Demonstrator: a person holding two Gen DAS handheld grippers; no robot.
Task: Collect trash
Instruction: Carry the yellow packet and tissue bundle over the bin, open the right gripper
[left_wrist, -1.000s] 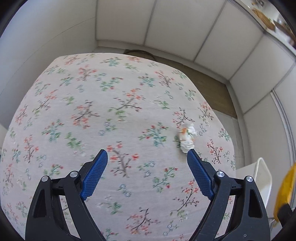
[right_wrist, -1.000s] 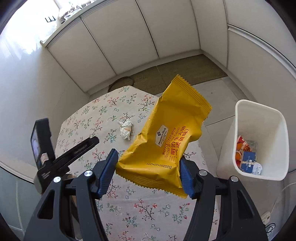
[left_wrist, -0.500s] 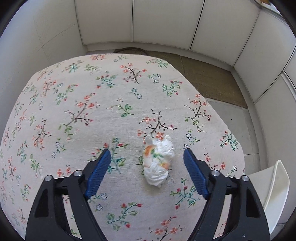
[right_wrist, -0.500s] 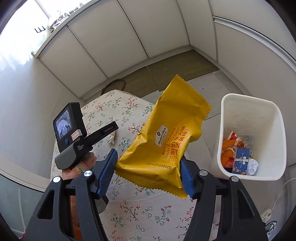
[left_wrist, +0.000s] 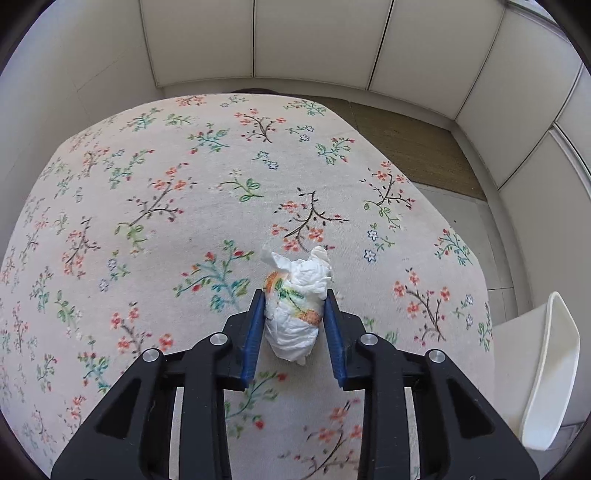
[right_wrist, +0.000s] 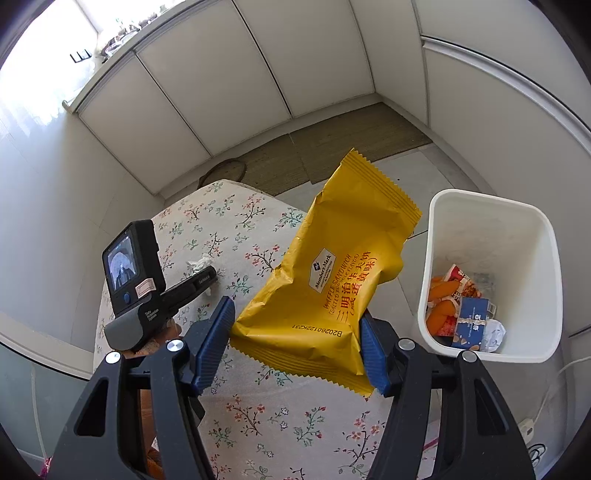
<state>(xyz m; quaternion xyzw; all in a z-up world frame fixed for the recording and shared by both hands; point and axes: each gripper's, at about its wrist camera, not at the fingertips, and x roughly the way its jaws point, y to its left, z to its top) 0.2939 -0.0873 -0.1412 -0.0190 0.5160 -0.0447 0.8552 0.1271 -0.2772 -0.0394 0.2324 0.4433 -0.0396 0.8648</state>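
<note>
A crumpled white tissue (left_wrist: 295, 314) with orange and green print lies on the flowered tablecloth (left_wrist: 147, 221). My left gripper (left_wrist: 293, 295) points down at it. Its jaws are closing, and both blue pads touch the sides of the tissue. In the right wrist view the left gripper (right_wrist: 201, 280) reaches over the same tissue (right_wrist: 199, 263). My right gripper (right_wrist: 295, 314) is shut on a yellow snack packet (right_wrist: 332, 280), held in the air above the table edge (right_wrist: 291, 210), left of a white bin (right_wrist: 487, 195).
The white bin holds several wrappers (right_wrist: 461, 306) and stands on the floor off the table's right side; its rim (left_wrist: 550, 369) shows in the left wrist view. White cabinet panels (left_wrist: 314, 40) surround the table. A brown mat (right_wrist: 332, 147) lies on the floor beyond it.
My left gripper moved over the tissue, came down, and its jaws closed from wide apart onto it. My right gripper carried the yellow packet nearer the bin, its grip unchanged.
</note>
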